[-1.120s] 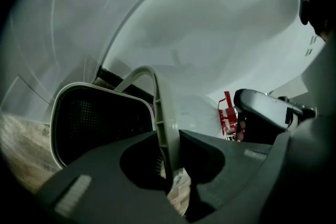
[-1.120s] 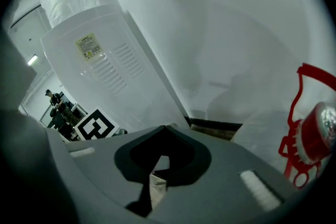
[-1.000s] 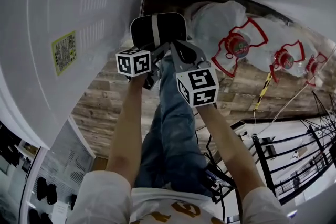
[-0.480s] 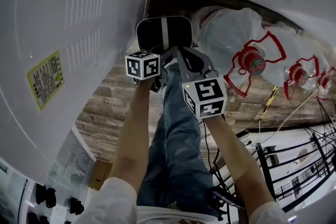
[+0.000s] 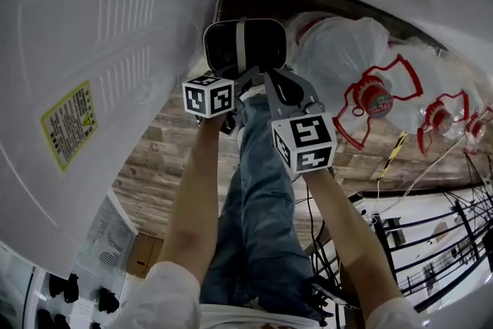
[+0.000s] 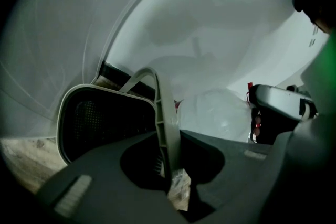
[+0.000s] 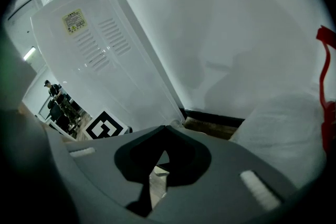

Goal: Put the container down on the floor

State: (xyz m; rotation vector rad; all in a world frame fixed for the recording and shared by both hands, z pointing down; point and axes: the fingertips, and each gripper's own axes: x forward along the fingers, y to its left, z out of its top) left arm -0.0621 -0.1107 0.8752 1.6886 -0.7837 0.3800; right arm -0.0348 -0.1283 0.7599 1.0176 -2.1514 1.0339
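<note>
1. Hanging by its pale grey handle (image 6: pixel 164 107), the dark container (image 5: pixel 243 46) is above the wooden floor (image 5: pixel 154 158), between a white appliance (image 5: pixel 100 50) and bagged bottles (image 5: pixel 339 50).
2. The left gripper (image 6: pixel 169 162) is clamped on that handle. The right gripper (image 7: pixel 157 165) is pinched narrow and holds nothing.
3. The container looks like light, stiff plastic that would swing on its handle, so that handle is the place to hold.
4. The appliance's yellow sticker (image 5: pixel 69 123) is too small to read.

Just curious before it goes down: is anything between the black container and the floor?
Nothing visible. The container hangs from the left tongs over wooden floor; the white appliance and bagged bottles flank it.
</note>
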